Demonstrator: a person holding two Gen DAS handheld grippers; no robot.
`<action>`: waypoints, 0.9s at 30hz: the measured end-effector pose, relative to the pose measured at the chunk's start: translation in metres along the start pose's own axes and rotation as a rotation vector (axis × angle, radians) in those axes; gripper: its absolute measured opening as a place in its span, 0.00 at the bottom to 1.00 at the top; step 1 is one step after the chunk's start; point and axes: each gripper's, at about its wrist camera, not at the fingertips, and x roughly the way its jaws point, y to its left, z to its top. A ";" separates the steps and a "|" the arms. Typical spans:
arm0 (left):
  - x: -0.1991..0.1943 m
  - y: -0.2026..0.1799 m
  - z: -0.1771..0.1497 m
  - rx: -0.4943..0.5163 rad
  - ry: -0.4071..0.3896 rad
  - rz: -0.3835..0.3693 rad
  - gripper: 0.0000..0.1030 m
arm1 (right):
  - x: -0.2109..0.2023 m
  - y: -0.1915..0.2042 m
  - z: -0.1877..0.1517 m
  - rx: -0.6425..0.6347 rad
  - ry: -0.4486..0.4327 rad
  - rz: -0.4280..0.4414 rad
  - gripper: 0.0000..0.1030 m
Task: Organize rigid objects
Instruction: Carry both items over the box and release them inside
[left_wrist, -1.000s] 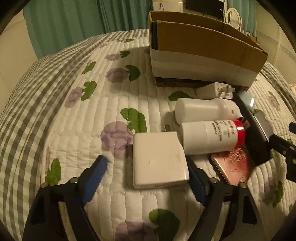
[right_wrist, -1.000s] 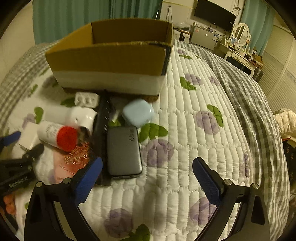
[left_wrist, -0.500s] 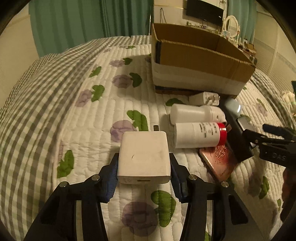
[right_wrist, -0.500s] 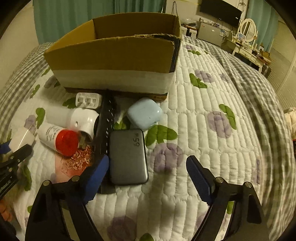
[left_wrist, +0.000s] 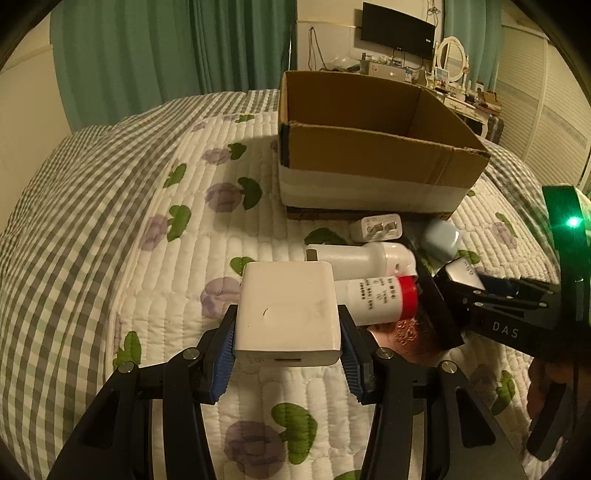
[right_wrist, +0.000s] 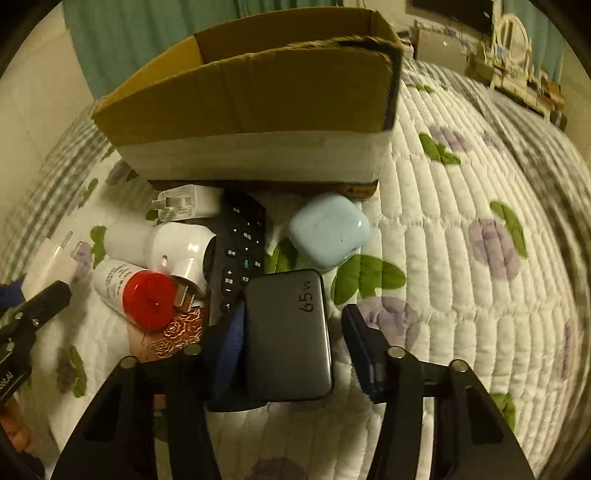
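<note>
a: left gripper has its jaws clamped on the white charger, held above the bed, short of the cardboard box.

b: and the right gripper?

a: jaws apart, straddling the grey power bank; one pad looks to touch its left edge, the other is clear of it.

b: then carry the charger level over the near wall and let go low inside the box.

a: yes, and centre the right jaws before closing, so the remote just beside the bank isn't pinched.
</note>
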 end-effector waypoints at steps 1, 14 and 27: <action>-0.002 -0.001 0.001 0.000 -0.001 -0.003 0.49 | 0.000 -0.001 -0.002 0.014 -0.001 0.006 0.43; -0.047 -0.006 0.037 -0.017 -0.077 -0.046 0.49 | -0.085 0.016 0.010 -0.031 -0.149 -0.010 0.42; -0.059 -0.022 0.151 0.029 -0.208 -0.056 0.49 | -0.164 0.022 0.112 -0.088 -0.285 0.005 0.42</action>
